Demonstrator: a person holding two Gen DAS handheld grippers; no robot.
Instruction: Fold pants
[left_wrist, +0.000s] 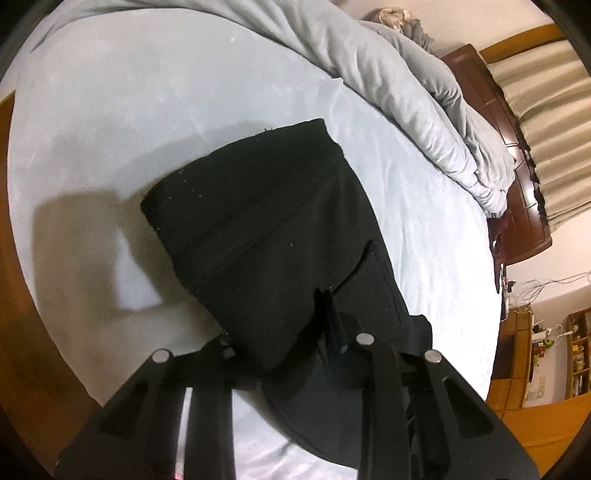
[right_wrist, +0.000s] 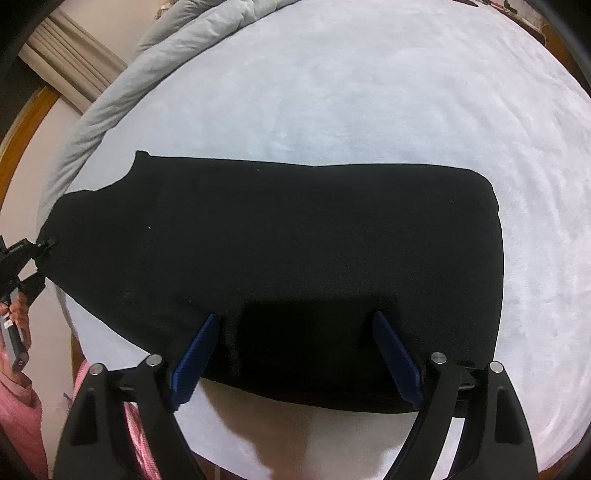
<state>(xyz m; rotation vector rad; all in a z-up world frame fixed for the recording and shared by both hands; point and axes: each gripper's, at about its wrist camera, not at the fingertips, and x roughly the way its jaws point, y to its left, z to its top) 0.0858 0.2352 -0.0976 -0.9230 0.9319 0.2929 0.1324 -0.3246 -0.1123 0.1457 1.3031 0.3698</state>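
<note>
Black pants (right_wrist: 280, 240) lie folded on a pale blue bed sheet (right_wrist: 369, 92). In the left wrist view the pants (left_wrist: 258, 221) run away from my left gripper (left_wrist: 327, 295), which is shut on an end of the cloth and lifts it slightly. That gripper also shows at the far left of the right wrist view (right_wrist: 46, 243), pinching the pants' left end. My right gripper (right_wrist: 295, 321) is open, its blue pads (right_wrist: 199, 350) spread over the near edge of the pants, holding nothing.
A rumpled grey duvet (left_wrist: 424, 92) lies along the far side of the bed. A dark wooden headboard (left_wrist: 517, 184), curtains and wooden shelves (left_wrist: 554, 350) stand beyond. The wooden bed frame (left_wrist: 14, 277) edges the left. The person's pink sleeve (right_wrist: 18, 406) is at lower left.
</note>
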